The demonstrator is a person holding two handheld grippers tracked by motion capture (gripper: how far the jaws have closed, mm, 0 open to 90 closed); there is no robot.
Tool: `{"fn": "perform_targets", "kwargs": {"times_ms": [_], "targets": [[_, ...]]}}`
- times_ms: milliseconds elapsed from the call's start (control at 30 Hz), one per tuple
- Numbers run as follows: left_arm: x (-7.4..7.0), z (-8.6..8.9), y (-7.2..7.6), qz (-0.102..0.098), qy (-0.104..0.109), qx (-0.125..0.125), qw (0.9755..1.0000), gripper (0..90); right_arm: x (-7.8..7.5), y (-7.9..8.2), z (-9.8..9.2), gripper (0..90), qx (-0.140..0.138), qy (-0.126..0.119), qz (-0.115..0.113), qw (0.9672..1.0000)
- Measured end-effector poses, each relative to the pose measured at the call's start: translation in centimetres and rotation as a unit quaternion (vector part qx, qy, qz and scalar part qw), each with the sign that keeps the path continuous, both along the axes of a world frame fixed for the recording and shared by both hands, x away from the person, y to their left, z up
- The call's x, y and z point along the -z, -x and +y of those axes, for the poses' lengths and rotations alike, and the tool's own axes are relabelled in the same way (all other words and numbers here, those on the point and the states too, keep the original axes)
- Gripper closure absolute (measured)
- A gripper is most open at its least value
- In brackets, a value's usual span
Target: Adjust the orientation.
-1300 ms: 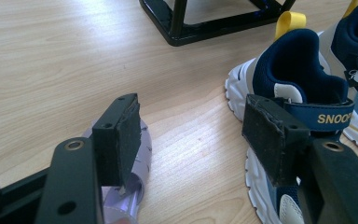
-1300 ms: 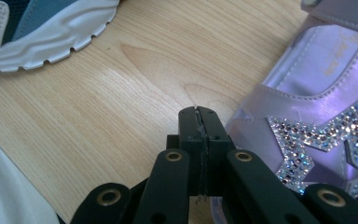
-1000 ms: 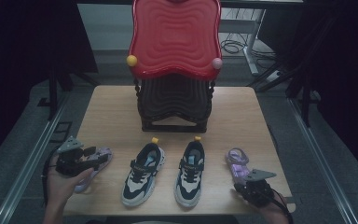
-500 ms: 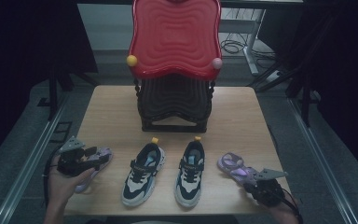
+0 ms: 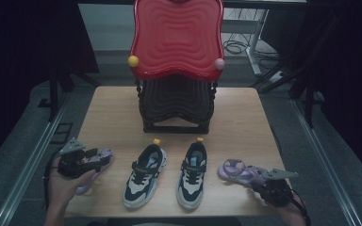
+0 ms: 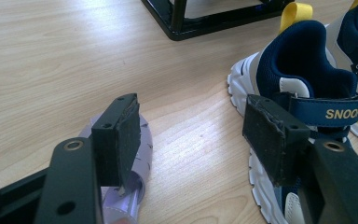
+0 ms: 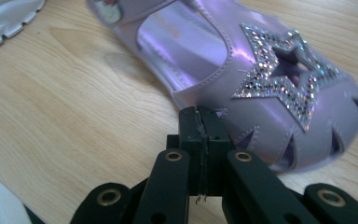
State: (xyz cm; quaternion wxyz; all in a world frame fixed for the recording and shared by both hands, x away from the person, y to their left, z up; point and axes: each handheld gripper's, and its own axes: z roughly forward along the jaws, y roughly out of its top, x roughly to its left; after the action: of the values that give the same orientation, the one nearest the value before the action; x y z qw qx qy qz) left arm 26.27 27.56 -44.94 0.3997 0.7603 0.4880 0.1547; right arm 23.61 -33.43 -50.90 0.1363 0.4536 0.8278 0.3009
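A purple sandal with a glitter star lies crosswise at the table's front right. My right gripper is shut, nothing between its pads, its tips against the sandal's side edge. At the front left, my left gripper is open and low over the table. The second purple sandal lies partly under its left jaw. A pair of navy and white sneakers stands between the two sandals; the nearer one is beside the left gripper's right jaw.
A black rack stands at the back middle of the wooden table, with a red wavy board on top. Dark floor, cables and rails surround the table. A sneaker's white sole lies left of the right sandal.
The right sandal has swung from pointing away to lying crosswise and slid toward the front edge. My right gripper has moved to the right. The left gripper has stayed put.
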Motion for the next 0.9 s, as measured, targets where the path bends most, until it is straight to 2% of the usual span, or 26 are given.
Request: {"fn": "perform_targets", "kwargs": {"times_ms": [500,900], "targets": [[0.1,-0.1,0.0,0.0,0.001,0.001,1.0,36.9,0.2,-0.9,-1.5,90.0,0.035,0.002,-0.016,0.9992],[0.0,0.0,0.1,0.0,0.0,0.0,1.0,36.9,0.6,-2.8,-2.7,90.0,0.062,-0.008,-0.027,0.9977]]}}
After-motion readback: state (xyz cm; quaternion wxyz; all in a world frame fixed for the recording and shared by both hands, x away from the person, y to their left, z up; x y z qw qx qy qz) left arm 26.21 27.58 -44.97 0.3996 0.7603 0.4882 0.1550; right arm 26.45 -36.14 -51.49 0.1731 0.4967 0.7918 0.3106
